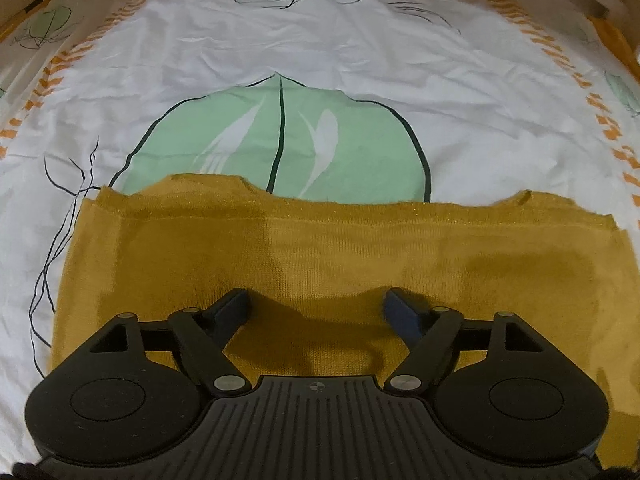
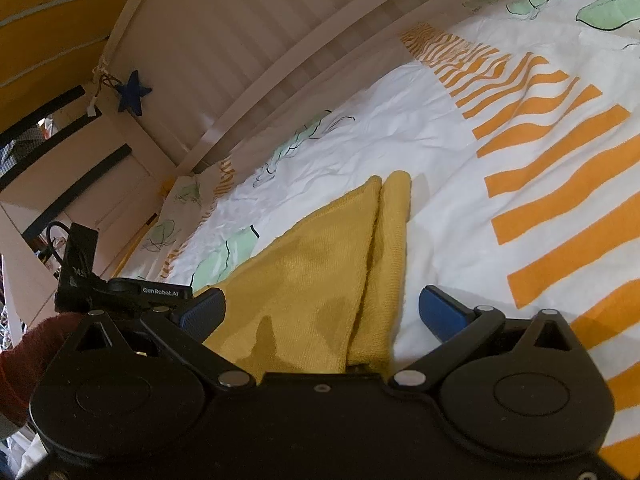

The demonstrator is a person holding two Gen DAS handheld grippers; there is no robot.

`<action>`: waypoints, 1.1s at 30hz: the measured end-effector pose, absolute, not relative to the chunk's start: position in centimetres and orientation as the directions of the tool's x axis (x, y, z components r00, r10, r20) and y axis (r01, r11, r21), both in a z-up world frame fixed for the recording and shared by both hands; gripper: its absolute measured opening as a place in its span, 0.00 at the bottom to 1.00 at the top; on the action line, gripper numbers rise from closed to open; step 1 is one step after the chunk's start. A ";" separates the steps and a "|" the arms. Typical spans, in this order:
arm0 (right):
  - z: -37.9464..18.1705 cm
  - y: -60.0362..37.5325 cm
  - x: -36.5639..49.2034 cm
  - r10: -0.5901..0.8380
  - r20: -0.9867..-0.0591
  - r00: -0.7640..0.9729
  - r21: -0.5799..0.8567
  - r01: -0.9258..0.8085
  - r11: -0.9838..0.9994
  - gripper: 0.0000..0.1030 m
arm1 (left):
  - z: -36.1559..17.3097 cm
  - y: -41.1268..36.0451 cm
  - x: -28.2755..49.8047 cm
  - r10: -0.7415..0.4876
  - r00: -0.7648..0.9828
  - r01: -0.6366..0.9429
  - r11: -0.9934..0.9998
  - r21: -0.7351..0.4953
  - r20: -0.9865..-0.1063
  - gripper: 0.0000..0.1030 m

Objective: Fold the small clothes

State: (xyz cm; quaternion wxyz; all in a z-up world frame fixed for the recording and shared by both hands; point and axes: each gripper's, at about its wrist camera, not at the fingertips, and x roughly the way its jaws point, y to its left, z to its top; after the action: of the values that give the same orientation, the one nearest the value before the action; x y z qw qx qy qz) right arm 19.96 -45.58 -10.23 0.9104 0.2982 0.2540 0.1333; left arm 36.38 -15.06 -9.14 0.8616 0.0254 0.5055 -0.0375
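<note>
1. Holding my left hand-held gripper (image 1: 316,306) over the mustard knit garment (image 1: 280,264), I am keeping its blue-padded fingers (image 1: 402,312) spread wide, pinching nothing.
2. I am holding my right hand-held gripper (image 2: 322,312) spread wide too, with the garment's folded edge (image 2: 388,264) lying between its fingers.
3. Around the garment, a bedsheet (image 1: 320,52) printed with green leaves (image 1: 288,140) and orange stripes (image 2: 560,200) is covering the bed and showing fine creases.
4. A white slatted bed rail (image 2: 248,60) is running along the far side, with a blue star (image 2: 132,94) hanging on it.
5. A red sleeve (image 2: 28,360) is showing at the right view's left edge, beside the other hand-held gripper's black body (image 2: 120,292).
6. The garment is lying flat on the bed, its far edge crossing the big leaf; in the right view it is tapering to a point, one layer folded beside another.
</note>
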 end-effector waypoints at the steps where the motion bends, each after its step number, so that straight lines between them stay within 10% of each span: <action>1: -10.2 -45.6 20.1 0.397 -0.388 0.832 0.612 -0.089 0.785 1.00 | -9.2 -15.0 36.4 -0.041 0.484 0.089 0.996 0.003 -0.874 0.74; 11: -9.9 -46.9 23.4 0.565 -0.398 0.723 0.746 -0.103 0.657 0.99 | -9.1 -15.1 36.4 -0.040 0.480 0.083 0.997 0.000 -0.876 0.76; 15: -13.0 -47.7 25.3 0.649 -0.388 0.654 0.865 0.015 0.502 0.13 | -9.3 -15.1 36.6 -0.037 0.481 0.082 0.997 0.003 -0.876 0.76; 33: -14.2 -47.8 24.3 0.648 -0.320 0.691 0.876 -0.044 0.480 0.17 | -7.9 -13.5 27.1 -0.168 0.440 0.157 0.982 -0.108 -0.882 0.68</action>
State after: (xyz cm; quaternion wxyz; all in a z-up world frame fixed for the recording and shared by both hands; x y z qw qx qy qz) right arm 24.33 -47.83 -14.16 0.7957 0.4610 0.3273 0.2175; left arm 27.05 -13.47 -7.88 0.8485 -0.0051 0.5205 -0.0956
